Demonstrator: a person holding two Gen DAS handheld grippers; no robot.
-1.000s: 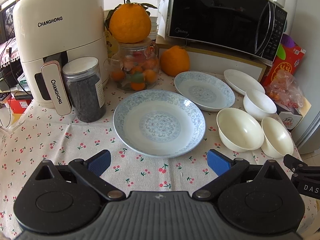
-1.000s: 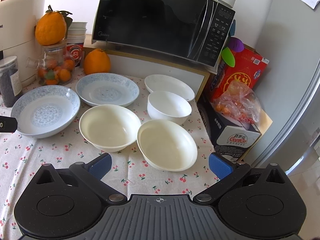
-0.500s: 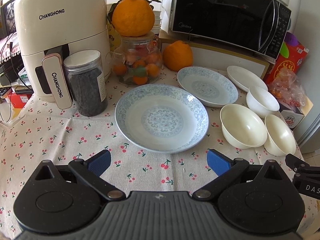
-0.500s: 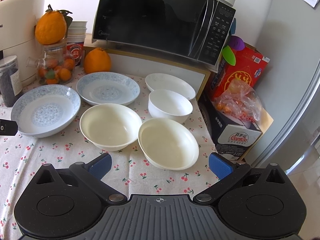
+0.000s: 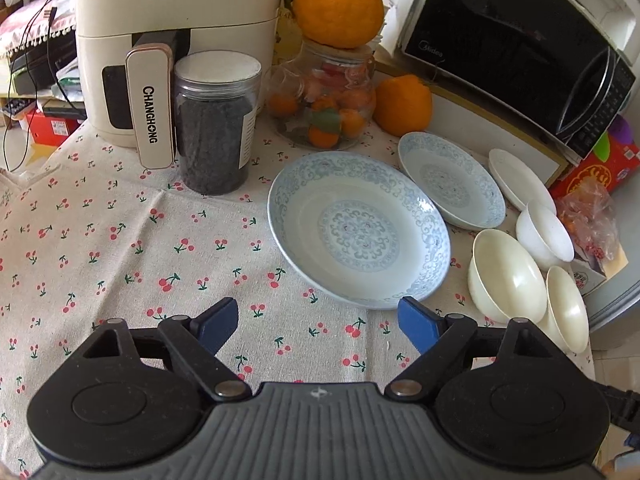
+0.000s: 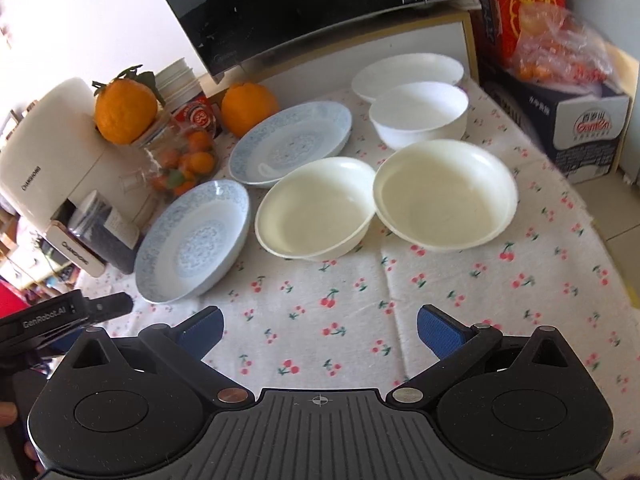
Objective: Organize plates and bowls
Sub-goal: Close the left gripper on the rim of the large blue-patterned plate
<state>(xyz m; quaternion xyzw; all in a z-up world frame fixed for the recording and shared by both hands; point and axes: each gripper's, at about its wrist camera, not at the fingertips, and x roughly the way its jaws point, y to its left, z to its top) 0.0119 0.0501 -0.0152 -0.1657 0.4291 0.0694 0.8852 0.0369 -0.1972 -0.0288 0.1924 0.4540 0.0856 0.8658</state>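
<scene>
Nothing stacked yet: near blue-patterned porcelain plate (image 5: 359, 229), its twin (image 5: 452, 179), white plate (image 5: 520, 178), three bowls (image 6: 444, 196) lie apart. Left gripper (image 5: 316, 322), right gripper (image 6: 319, 330): jaws spread, empty.

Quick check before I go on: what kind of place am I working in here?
Most likely a home kitchen or dining corner: a microwave and a Changhong air fryer stand behind a table with a cherry-print cloth, set with plates and bowls.
</scene>
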